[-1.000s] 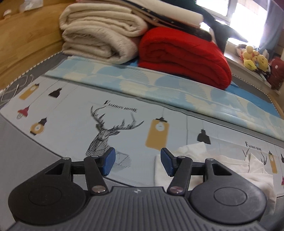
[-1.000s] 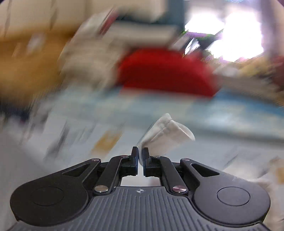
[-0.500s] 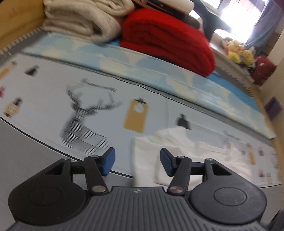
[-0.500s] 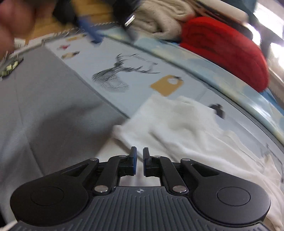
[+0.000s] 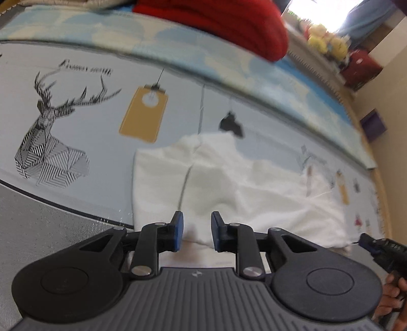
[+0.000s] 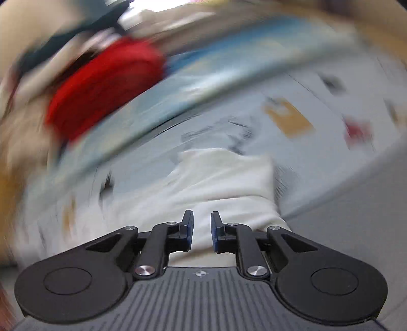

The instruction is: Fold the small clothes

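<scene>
Garment (image 5: 229,178) lies on sheet (image 5: 101,127), blanket (image 5: 216,23) seemingly behind

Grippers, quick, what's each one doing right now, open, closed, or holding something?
Left gripper: open, jaws just closing over the white garment, not pinching it.
Right gripper: open, jaws just opening above the garment, holding nothing.

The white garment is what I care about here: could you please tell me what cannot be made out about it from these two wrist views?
- Left wrist view: the near edge of the white garment is hidden behind the left gripper, so contact with the fingers cannot be told.
- Right wrist view: motion blur smears the garment's folds and outline; the right gripper hides its near part.
- Garment type: unclear in both views.
</scene>
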Tool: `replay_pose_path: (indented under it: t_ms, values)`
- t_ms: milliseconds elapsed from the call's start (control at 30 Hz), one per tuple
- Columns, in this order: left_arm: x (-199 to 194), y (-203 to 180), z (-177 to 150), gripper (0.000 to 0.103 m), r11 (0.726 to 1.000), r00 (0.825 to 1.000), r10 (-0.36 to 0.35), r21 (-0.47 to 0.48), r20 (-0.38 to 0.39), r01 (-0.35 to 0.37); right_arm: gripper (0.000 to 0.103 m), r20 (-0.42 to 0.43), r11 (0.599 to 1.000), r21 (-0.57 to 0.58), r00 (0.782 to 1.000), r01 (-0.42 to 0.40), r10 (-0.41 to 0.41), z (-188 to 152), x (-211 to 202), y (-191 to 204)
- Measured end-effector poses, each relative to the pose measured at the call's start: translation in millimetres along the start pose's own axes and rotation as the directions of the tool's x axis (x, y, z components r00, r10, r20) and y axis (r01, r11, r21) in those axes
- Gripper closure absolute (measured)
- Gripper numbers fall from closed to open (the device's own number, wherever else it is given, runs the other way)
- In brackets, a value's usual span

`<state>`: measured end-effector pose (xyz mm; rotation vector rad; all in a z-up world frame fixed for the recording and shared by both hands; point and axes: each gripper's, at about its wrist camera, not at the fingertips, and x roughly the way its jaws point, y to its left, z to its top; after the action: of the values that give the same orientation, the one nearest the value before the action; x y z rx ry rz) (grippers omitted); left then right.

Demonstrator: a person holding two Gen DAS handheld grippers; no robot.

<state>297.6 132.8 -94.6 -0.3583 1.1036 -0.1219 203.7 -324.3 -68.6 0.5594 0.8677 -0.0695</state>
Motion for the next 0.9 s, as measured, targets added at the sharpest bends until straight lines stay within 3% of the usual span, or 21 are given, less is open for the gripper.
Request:
replay_pose_path:
  t_ms: [167,233,300,400,467,500,533,633,733,900]
  values:
    - [27,0,1,0.075,0.999,0.999,0.023,-0.023,-0.038,-0.024,0.085,-0.126,0.998,0.058,0.992,-0.008,0.016,-4,29,-25]
    - [36,0,3,0.075,0.999,0.998,0.042,-0.029,-0.05,-0.044,0.073,-0.14,0.992,0.119,0.989,-0.035,0.051,-3,35,-31]
    - [45,-1,2,0.075,0.998,0.996,0.052,-0.027,-0.069,-0.054,0.053,-0.145,0.985,0.172,0.989,-0.015,0.04,1,37,-36]
    - [56,-4,0,0.075,0.996,0.991,0.088,0.003,-0.099,-0.088,0.053,-0.142,0.975,0.219,0.99,0.02,0.011,4,46,-44]
    - [58,-5,-1,0.075,0.995,0.991,0.094,0.023,-0.098,-0.093,0.055,-0.147,0.966,0.255,0.989,0.044,-0.006,3,51,-50]
    - [59,-6,-2,0.076,0.995,0.991,0.096,0.034,-0.097,-0.093,0.064,-0.144,0.961,0.271,0.989,0.057,-0.018,3,51,-52]
    - [58,-7,-2,0.085,0.995,0.991,0.098,0.046,-0.09,-0.094,0.075,-0.139,0.956,0.284,0.99,0.068,-0.029,3,51,-53]
    - [50,-10,-5,0.101,0.991,0.992,0.107,0.088,-0.064,-0.101,0.097,-0.12,0.957,0.279,0.991,0.084,-0.052,5,48,-48]
    - [35,-12,-5,0.102,0.99,0.994,0.097,0.107,-0.041,-0.092,0.099,-0.092,0.965,0.236,0.991,0.115,-0.095,5,39,-39]
    - [-7,-13,-7,0.102,0.992,0.998,0.048,0.119,0.031,-0.051,0.099,-0.008,0.97,0.241,0.999,0.041,-0.04,6,8,-30]
